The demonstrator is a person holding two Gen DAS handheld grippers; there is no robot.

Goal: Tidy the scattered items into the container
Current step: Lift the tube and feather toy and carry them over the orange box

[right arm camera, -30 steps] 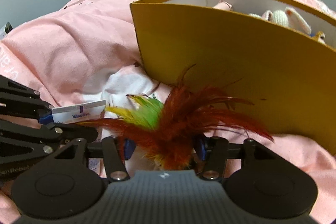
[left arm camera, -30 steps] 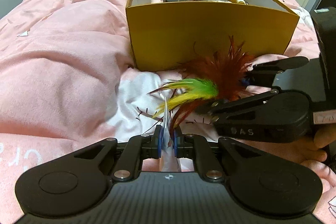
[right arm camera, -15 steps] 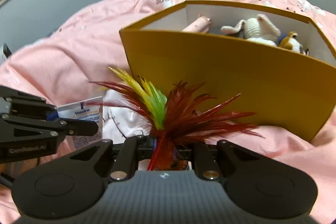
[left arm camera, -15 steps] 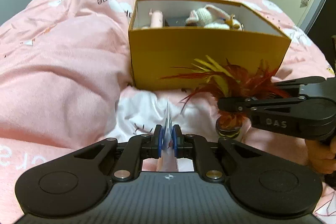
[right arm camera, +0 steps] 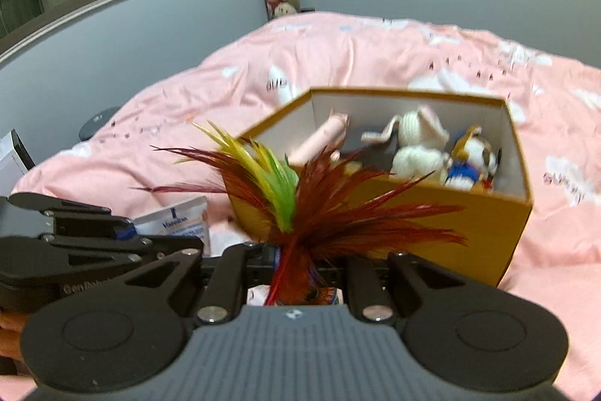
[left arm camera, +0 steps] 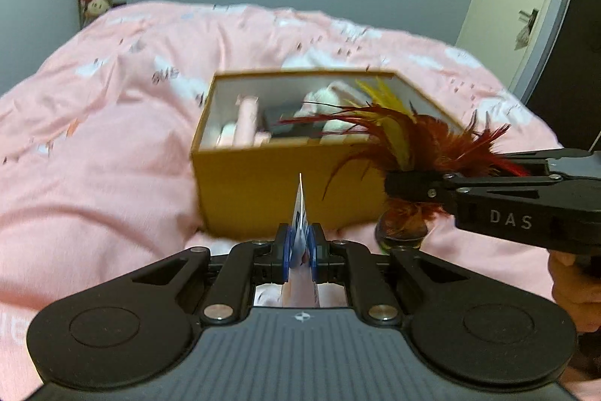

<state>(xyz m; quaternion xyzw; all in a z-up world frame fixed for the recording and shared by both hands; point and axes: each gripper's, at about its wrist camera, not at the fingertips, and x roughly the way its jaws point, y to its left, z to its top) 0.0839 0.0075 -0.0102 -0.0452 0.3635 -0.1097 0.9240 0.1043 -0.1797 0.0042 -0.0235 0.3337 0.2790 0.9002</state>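
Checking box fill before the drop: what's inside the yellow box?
In the yellow box: a pink tube, a white knitted toy, a small duck figure, and something dark I can't identify. The feather toy covers the near left corner; the floor is hidden.

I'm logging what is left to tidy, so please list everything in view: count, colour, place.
box: one, mustard yellow with white inside, open, on the duvet
duvet: one, pink with white patches, covering the bed
feather toy: one, red, yellow and green, in the right gripper, in front of the box
sachet: one, white with blue print, in the left gripper
knitted white toy: one, in the box
pink tube: one, in the box
left gripper: black, shut on the sachet
right gripper: black, shut on the feather toy
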